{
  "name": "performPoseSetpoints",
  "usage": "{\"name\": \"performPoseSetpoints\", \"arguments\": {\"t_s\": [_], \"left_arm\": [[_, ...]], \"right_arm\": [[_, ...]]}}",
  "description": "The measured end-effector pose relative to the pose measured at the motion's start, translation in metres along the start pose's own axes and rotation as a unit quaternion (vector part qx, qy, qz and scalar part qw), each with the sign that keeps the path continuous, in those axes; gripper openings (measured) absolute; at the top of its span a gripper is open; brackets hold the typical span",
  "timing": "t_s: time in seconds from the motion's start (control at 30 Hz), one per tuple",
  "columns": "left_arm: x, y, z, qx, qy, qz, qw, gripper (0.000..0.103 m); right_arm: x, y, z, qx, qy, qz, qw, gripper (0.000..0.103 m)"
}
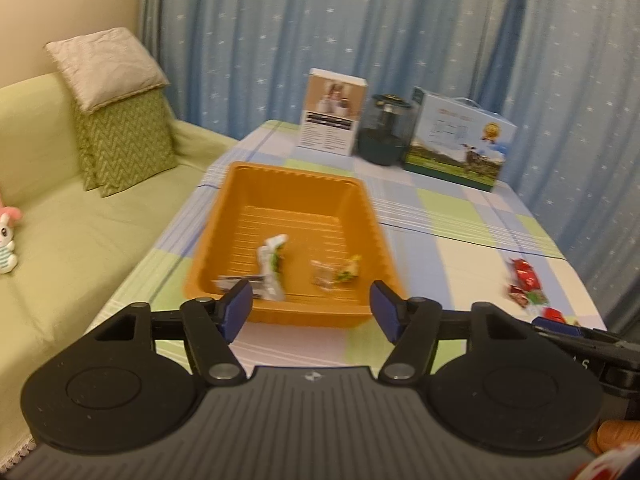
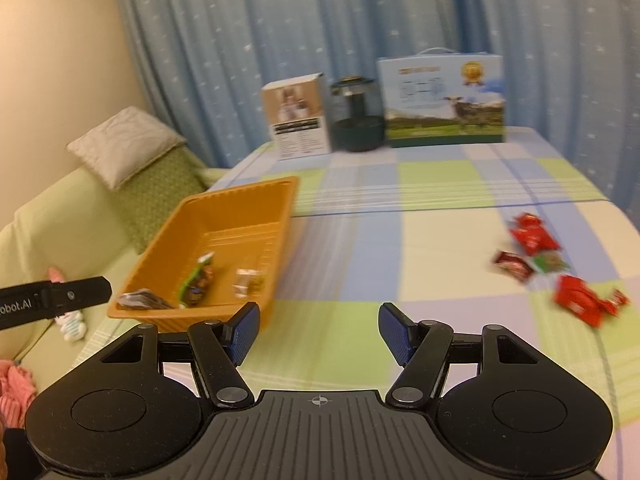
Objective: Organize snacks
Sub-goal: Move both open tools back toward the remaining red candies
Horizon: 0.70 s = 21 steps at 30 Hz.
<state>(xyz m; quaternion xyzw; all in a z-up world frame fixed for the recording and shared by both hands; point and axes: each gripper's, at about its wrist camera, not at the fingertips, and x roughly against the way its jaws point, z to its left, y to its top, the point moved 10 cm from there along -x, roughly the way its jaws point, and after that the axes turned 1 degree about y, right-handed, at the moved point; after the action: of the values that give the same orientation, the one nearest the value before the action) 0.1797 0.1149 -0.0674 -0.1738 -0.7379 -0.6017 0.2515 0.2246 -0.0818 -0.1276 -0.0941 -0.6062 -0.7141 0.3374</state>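
On the checked surface (image 1: 460,216), toward its left side, an orange tray (image 1: 236,216) is set, and several wrapped snacks are seen lying loose on its ribbed floor: a white-and-green packet (image 1: 274,264) at the left, a clear packet (image 1: 324,276) beside a small yellow one (image 1: 351,268) at the right. In the right wrist view a dark crumpled wrapper (image 2: 140,300) is also seen at the tray's near left corner. Well apart from the tray, on the right part of the surface, a cluster of red snack packets (image 2: 536,232) is scattered (one green packet (image 2: 552,261) lies among them).

The left gripper (image 1: 311,311) is held just in front of the tray's near wall, its blue-padded fingers (image 1: 238,308) spread apart with nothing between them. The right gripper (image 2: 319,332) is held over bare cloth between tray and red packets, its fingers likewise parted and empty.

Along the far edge a white box (image 1: 332,114), a dark green lantern (image 1: 384,132) and a blue carton with a handle (image 1: 460,140) are stood in a row before a blue curtain (image 1: 360,20). To the left a green sofa (image 1: 60,240) with cushions (image 1: 120,140) is visible. Much of both views is blurred.
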Motion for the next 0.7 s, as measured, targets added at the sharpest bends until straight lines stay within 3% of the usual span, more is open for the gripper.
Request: {"name": "performPoseSetpoints", "arguments": {"t_s": [0.37,0.53,0.7], "left_arm": [[0.005,-0.013,-0.071,-0.030,-0.053,0.009,0.9981,0.078],[0.001,-0.021,-0.098,-0.043,-0.065,0.015,0.9968,0.087],[-0.009,-0.030,-0.117,-0.055,-0.066,0.025,0.9960,0.088]], "right_arm": [[0.053,-0.010,-0.074,-0.043,-0.065,-0.021,0.997,0.066],[0.070,-0.016,-0.109,-0.062,-0.093,-0.025,0.993,0.066],[0.081,-0.022,-0.138,-0.078,-0.115,-0.028,0.990,0.066]]}}
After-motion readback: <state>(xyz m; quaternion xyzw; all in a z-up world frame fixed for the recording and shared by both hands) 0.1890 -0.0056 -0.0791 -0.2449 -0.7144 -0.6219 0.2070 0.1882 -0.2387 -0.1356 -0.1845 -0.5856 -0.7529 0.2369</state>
